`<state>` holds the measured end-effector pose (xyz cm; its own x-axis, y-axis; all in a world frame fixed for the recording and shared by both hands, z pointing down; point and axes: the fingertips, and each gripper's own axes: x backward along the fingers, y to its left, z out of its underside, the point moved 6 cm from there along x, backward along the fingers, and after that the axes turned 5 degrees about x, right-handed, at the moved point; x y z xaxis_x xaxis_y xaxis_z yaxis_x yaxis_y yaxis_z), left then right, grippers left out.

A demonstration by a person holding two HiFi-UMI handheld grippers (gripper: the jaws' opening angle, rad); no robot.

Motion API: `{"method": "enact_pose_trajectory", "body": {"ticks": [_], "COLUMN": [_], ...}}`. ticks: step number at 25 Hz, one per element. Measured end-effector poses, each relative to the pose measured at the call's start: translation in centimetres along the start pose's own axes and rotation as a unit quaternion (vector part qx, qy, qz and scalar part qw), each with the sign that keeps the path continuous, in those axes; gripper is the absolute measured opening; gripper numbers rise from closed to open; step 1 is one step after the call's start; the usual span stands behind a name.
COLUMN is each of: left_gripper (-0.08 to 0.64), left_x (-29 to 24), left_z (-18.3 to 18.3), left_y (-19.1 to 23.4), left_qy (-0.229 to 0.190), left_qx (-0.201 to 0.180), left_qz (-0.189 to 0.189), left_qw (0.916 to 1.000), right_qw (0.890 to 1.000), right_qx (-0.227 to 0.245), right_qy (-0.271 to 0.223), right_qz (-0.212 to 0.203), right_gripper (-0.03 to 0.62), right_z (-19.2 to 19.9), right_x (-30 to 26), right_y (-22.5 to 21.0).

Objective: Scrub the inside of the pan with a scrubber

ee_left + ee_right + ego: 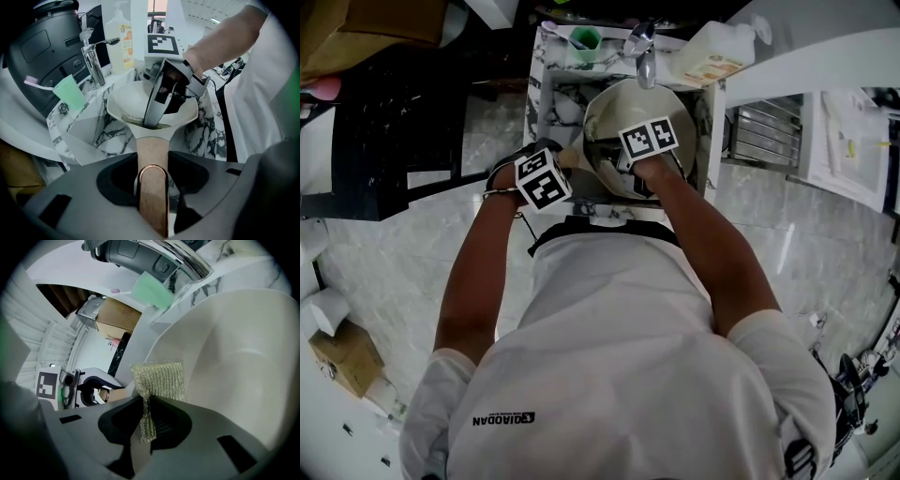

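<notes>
White shirt, grey hand-held grippers, black-white marker cubes

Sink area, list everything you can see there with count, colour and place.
Pan: one, cream with tan handle, in the sink.
Scrubber: one, gold-green mesh, inside the pan.
Sink: one, white marble with dark veins, under the pan.
Tap: one, chrome, behind the sink.
Cup: one, green, left of the tap.
Bottle: one, white, right of the tap.
Left gripper: one, grey, shut on the pan's handle.
Right gripper: one, grey, shut on the scrubber.
</notes>
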<state>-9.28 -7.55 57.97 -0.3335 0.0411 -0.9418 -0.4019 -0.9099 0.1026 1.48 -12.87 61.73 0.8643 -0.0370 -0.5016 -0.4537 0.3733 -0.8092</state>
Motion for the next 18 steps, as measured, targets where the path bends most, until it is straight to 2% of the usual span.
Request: {"method": "enact_pose_trajectory", "body": {"ticks": [6, 10, 18], "left_gripper": [0.206, 0.206, 0.206], "left_x": [-0.2, -0.2, -0.2], "left_z": [0.4, 0.3, 0.3], "left_y": [-0.1, -0.1, 0.0], "left_qy": [0.004, 0.002, 0.001], "left_qx": [-0.003, -0.005, -0.004], "left_qz": [-0.004, -0.005, -0.004], "left_qw": [1.0, 1.0, 1.0], "right_qw": [0.998, 0.995, 0.98], "right_qx": [-0.048, -0.065, -0.119], "right_qy": [0.033, 0.075, 0.16], "right_qz": [-0.018, -0.022, -0.025], "right_gripper": [0.074, 0.074, 0.074], "right_z": [1.8, 3.1, 5.7], "right_x": [0.4, 0.8, 2.0], "right_y": [0.3, 0.3, 0.0]}}
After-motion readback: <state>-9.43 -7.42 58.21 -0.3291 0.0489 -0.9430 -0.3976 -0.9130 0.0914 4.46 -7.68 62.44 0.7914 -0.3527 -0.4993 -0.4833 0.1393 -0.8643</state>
